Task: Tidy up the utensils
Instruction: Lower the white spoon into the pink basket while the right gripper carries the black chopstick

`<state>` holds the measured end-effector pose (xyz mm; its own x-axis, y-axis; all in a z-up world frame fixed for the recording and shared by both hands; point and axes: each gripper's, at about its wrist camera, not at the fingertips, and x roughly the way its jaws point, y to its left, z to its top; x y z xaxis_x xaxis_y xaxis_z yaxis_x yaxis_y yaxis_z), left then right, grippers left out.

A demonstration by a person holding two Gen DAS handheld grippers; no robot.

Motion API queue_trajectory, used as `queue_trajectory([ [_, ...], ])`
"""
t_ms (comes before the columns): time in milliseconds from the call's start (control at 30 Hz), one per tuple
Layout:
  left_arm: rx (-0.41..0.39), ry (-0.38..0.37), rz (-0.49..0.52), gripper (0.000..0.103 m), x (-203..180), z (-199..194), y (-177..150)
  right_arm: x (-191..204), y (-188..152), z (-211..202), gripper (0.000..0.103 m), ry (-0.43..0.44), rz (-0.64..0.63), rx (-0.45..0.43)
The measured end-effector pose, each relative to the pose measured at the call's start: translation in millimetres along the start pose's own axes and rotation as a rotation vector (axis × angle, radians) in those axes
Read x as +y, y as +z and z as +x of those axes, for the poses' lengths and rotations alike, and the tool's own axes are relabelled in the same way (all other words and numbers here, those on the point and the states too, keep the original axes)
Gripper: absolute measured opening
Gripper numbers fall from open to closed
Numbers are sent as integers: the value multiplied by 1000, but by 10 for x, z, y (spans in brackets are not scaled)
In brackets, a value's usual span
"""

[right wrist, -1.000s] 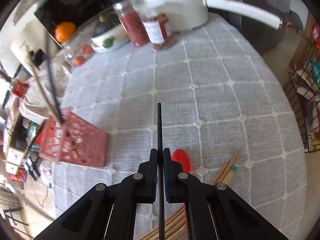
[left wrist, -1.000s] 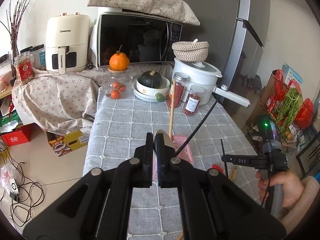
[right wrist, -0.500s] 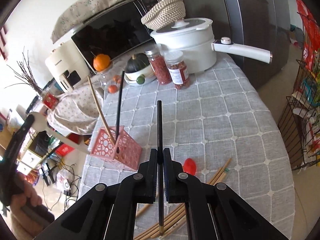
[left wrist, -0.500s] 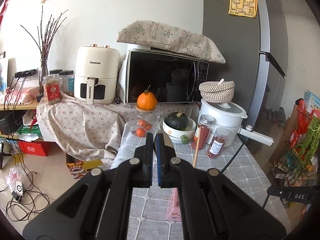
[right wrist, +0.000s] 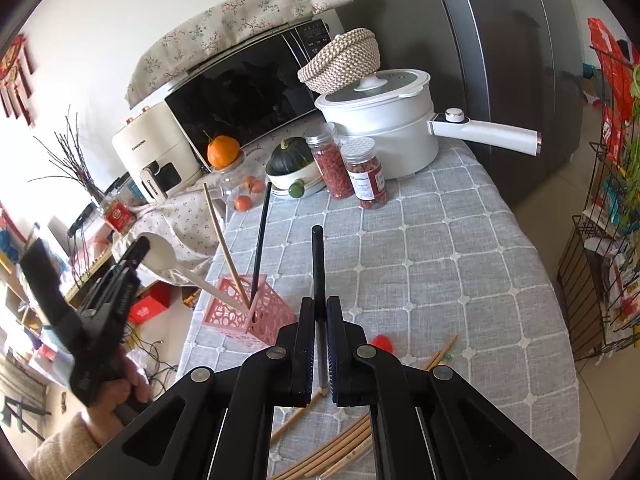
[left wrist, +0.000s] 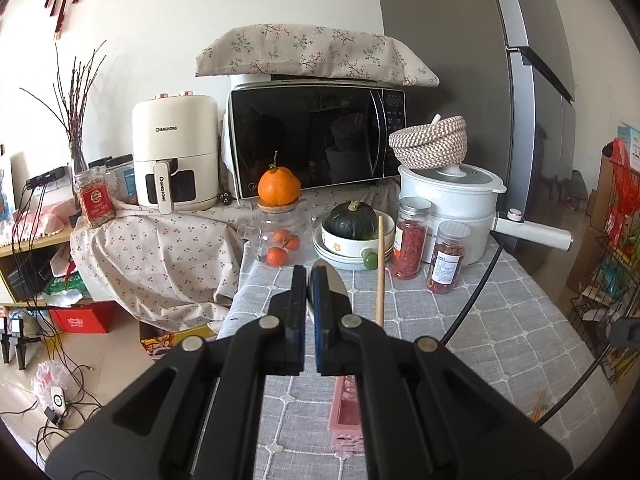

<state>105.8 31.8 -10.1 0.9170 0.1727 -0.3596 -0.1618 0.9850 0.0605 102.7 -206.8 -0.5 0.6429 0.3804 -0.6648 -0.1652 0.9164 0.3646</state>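
My left gripper (left wrist: 306, 276) is shut on the bowl end of a white spoon (left wrist: 332, 280). In the right wrist view the left gripper (right wrist: 140, 246) stands left of the table, and the spoon (right wrist: 164, 254) slopes handle-down to the mouth of the pink basket (right wrist: 256, 316). The basket (left wrist: 346, 412) holds a wooden chopstick (right wrist: 224, 240) and a black chopstick (right wrist: 260, 240), both upright. My right gripper (right wrist: 318, 304) is shut on another black chopstick (right wrist: 318, 256), held above the grey checked tablecloth (right wrist: 460, 260) to the right of the basket.
Several wooden chopsticks (right wrist: 340, 452) and a red utensil (right wrist: 382, 342) lie at the near table edge. Two spice jars (right wrist: 366, 178), a white pot (right wrist: 384, 128), a squash in bowls (right wrist: 290, 156), a microwave (left wrist: 316, 140) and a wire rack (right wrist: 600, 272) stand around.
My right gripper has risen off the table with the black chopstick. The left gripper's view has tipped up from the tabletop towards the microwave, with the spoon still held.
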Motion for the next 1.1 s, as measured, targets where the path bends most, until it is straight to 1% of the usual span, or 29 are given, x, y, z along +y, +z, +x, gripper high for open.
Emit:
queue_trajectory([
  [200,24,-7,57,4,-123,60,-66,-54,-4,-78,5,4,2,-13],
  [333,56,-25,79,4,-183,118,-104,-87,-2,-135,5,7,3,-22],
  [433,85,-50,78,4,-203,163,-121,-105,1,-163,5,10,7,-24],
  [533,100,-57,77,4,-199,182,-129,-121,4,-179,5,11,15,-25],
  [667,139,-82,42,11,-138,207,-96,-112,16,-199,5,22,12,-29],
  [700,146,-85,33,18,-127,205,-90,-104,22,-200,5,24,10,-30],
  [733,152,-88,24,28,-116,199,-85,-101,32,-196,5,25,10,-31],
  [767,160,-95,13,34,-99,181,-69,-96,39,-198,5,28,11,-33],
  [800,164,-98,8,43,-94,163,-62,-89,46,-204,5,30,13,-36],
  [833,168,-99,8,50,-90,135,-49,-81,54,-214,5,32,14,-40],
  [867,173,-99,13,52,-86,99,-39,-73,63,-225,5,36,15,-45],
  [933,187,-95,26,64,-67,34,-28,-55,90,-261,5,46,17,-57],
  [967,200,-95,32,67,-50,1,-26,-45,106,-282,5,51,18,-65],
  [1033,226,-103,38,78,6,-44,-36,-22,147,-333,5,65,21,-84],
  [1100,259,-135,33,83,74,-67,-57,6,195,-388,5,81,27,-107],
])
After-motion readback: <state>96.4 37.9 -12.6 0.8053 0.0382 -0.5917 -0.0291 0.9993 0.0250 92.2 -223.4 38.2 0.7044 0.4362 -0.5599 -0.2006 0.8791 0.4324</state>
